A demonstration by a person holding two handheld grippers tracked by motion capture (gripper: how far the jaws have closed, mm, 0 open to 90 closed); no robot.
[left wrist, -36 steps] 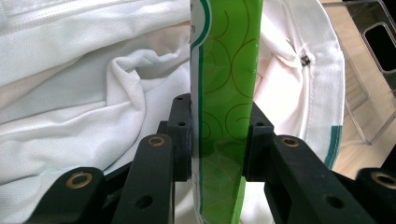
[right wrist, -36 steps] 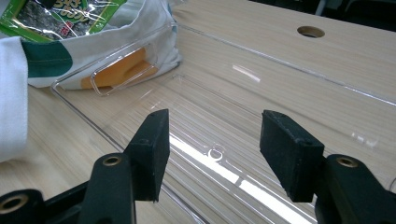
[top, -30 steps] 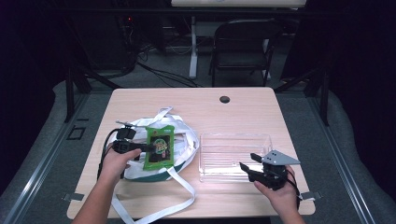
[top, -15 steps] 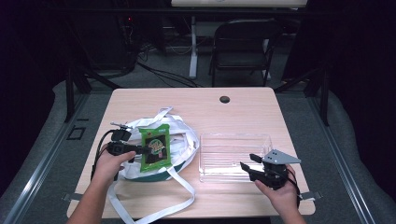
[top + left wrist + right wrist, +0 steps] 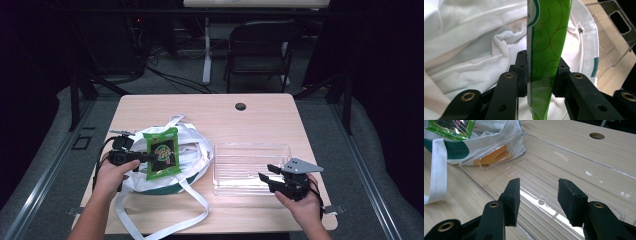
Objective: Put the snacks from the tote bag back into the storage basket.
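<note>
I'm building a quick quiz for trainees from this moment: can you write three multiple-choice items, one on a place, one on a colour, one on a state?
1. Where is the clear tray?
A. Right of the white bag
B. Inside the bag
C. On the chair

2. What colour is the packet?
A. Red
B. Green
C. Blue

3. How does the left gripper stand?
A. Open above the tray
B. Lying on the table
C. Shut on the packet

Answers:
1 A, the high view shows the tray beside the bag, toward the right gripper.
2 B, its wrapper is green.
3 C, the left gripper view shows both pads pressing the packet.
</note>
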